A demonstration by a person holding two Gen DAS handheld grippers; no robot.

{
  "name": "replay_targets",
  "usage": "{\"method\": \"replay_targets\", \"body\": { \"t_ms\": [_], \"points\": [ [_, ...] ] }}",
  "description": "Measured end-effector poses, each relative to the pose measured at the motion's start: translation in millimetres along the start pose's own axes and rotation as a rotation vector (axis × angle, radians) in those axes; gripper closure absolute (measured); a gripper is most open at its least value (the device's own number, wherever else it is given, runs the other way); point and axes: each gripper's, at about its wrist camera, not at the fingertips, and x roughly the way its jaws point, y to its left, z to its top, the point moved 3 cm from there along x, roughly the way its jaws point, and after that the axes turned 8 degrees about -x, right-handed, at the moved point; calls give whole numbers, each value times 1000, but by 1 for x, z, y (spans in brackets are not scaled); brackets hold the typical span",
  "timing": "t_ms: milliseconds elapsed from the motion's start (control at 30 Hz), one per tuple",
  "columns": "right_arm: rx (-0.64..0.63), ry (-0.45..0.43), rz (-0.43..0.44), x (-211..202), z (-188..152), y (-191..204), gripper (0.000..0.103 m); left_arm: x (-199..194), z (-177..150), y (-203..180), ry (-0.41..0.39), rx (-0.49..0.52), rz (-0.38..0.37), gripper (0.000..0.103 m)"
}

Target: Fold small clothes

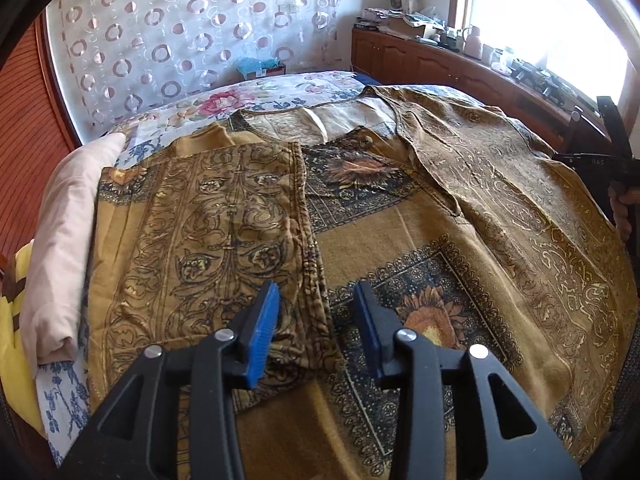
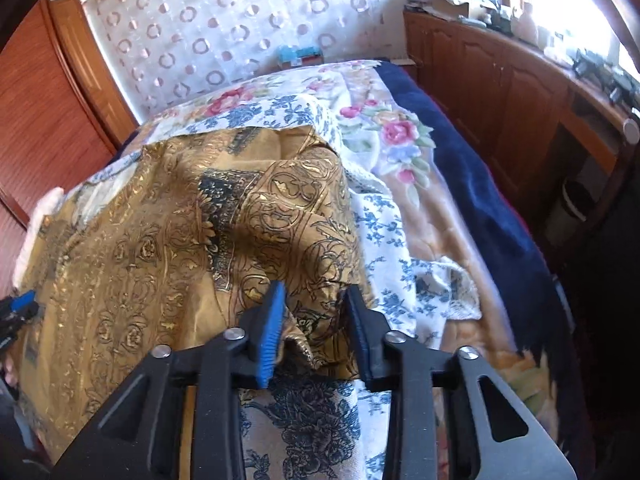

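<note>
The left tool point(image 1: 318, 294) hangs open above the ochre printed garment point(image 1: 400, 248) spread across the bed point(image 1: 224, 100). Only the right wrist view shows the right tool point(image 2: 316, 300), a bunched garment fold between its parted fingers, and the bed's blue blanket edge point(image 2: 480, 200) beyond.

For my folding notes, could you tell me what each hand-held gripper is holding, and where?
Neither grips anything: the left hand-held gripper stands open over the shirt; a bunched shirt edge lies between the right hand-held gripper pads, unpinched.
</note>
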Motion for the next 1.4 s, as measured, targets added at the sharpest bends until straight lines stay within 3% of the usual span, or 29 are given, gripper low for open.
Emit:
{"method": "replay_targets", "body": {
  "t_ms": [33,100,133,333,533,700,933,1067,1200,1400],
  "points": [
    [-12,-1,-18,-1,0,0,80,0,0,-1,0,2,0,64],
    [-35,-5,-57,-3,1,0,95,1,0,-2,1,4,-6,61],
    [-42,-7,-62,-4,1,0,97,1,0,-2,2,6,-6,60],
    [-66,-88,-61,-21,6,6,101,1,0,-4,1,8,5,56],
    [-162,-185,-46,-50,27,46,101,2,-1,-3,0,4,13,53],
    [-253,-238,39,-65,44,97,101,2,0,-3,1,1,12,52],
    [-306,-227,181,-56,42,153,101,-13,-4,-4,-41,0,1,52],
    [-301,-218,220,-59,35,163,93,-45,-1,-5,-113,-18,-6,52],
    [-281,-262,223,-77,37,154,78,-71,-1,-6,-162,-48,-8,52],
    [-265,-276,119,-84,40,128,64,-94,-6,-16,-209,-59,-26,52]
  ]
}}
